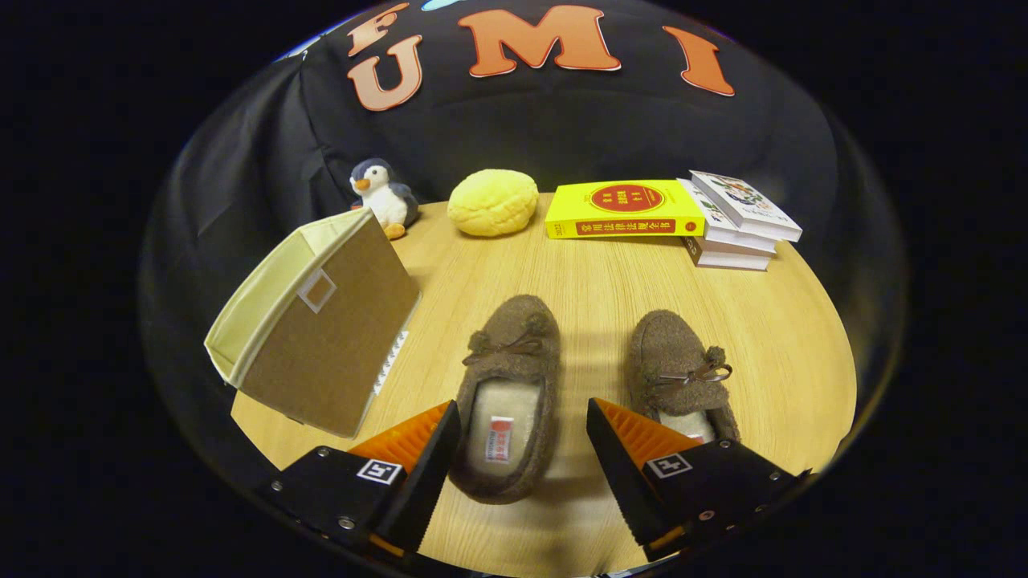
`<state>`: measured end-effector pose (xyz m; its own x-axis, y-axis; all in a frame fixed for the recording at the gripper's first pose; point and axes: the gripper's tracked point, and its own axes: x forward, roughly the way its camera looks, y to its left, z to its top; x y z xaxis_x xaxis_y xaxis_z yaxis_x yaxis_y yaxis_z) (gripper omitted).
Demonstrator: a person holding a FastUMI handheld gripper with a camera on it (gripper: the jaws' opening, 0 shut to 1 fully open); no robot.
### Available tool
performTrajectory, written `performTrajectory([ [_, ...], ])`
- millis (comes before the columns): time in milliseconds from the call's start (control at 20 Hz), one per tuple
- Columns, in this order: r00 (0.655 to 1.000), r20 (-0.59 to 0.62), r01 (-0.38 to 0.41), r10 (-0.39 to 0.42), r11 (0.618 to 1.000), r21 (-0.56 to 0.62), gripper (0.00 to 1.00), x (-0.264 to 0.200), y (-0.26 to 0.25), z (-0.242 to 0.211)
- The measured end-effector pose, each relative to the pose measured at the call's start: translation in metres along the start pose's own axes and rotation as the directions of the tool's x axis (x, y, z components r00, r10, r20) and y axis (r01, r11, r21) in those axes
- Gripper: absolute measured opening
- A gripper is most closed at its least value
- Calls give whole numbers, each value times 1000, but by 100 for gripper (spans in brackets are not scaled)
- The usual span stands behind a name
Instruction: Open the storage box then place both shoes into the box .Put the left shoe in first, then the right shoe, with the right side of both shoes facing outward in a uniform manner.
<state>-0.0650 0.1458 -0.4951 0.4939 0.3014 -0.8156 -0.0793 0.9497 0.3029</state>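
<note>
Brown shoes x2: left shoe (507,397) betw spread claw (522,433) fingers, right shoe (681,373) beside; 1 storage box (317,321) nearby.

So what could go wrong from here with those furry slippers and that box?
The open gripper straddles the heel of the left brown fuzzy slipper; soft fleece could slip when pinched. The right brown slipper lies just beside one finger and might get nudged. The beige fabric storage box looks light and could slide when a shoe pushes in.
</note>
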Motion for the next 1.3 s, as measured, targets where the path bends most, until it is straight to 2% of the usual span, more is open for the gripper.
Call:
performTrajectory([
  [250, 999, -46, 13, -13, 1000, 5, 87, 33, -15, -3],
  [350, 997, -74, 24, -23, 1000, 7, 79, 48, -22, -6],
  [450, 994, -107, 31, -29, 999, 23, 69, 63, -22, -10],
  [600, 991, -135, 23, -14, 998, 63, 46, 76, -18, -10],
  [800, 986, -164, 10, 7, 995, 102, 25, 85, -13, -11],
  [1000, 983, -185, 21, 12, 985, 171, 16, 85, -16, -12],
  [1150, 973, -229, 68, -11, 968, 242, 6, 80, -17, -14],
  [1300, 978, -209, 72, -25, 972, 224, 4, 64, -9, -1],
])
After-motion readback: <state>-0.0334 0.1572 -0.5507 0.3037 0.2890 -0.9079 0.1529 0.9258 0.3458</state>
